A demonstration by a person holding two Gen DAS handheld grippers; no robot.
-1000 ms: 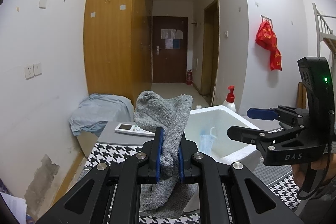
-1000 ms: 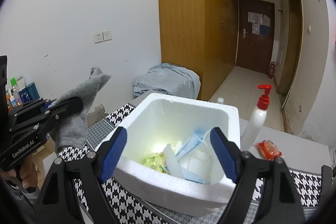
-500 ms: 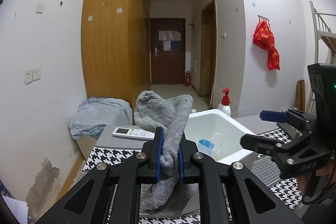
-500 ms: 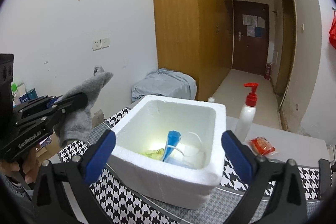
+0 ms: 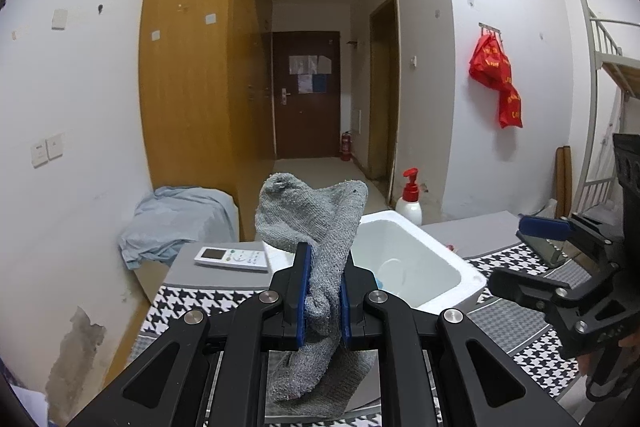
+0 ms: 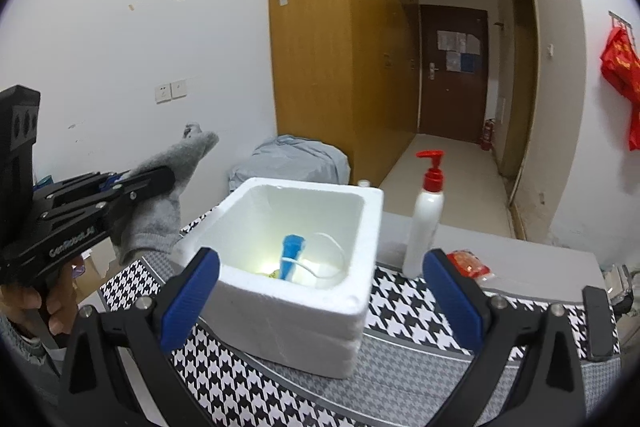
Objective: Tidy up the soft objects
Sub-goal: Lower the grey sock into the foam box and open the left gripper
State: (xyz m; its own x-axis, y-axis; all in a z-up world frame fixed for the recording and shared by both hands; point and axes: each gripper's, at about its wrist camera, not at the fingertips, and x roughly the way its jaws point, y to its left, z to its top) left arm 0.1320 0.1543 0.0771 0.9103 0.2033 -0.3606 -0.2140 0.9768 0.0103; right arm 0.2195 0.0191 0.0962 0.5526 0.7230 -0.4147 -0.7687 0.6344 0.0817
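1. The left gripper (image 5: 323,291) is clamping a grey knitted sock (image 5: 316,223) between its blue pads, above the near left edge of the houndstooth-patterned table (image 6: 400,379).
2. The right gripper (image 6: 320,303) is standing wide open, empty, before the white foam box (image 6: 304,315).

Foam box (image 6: 296,311) on houndstooth table (image 6: 400,311)
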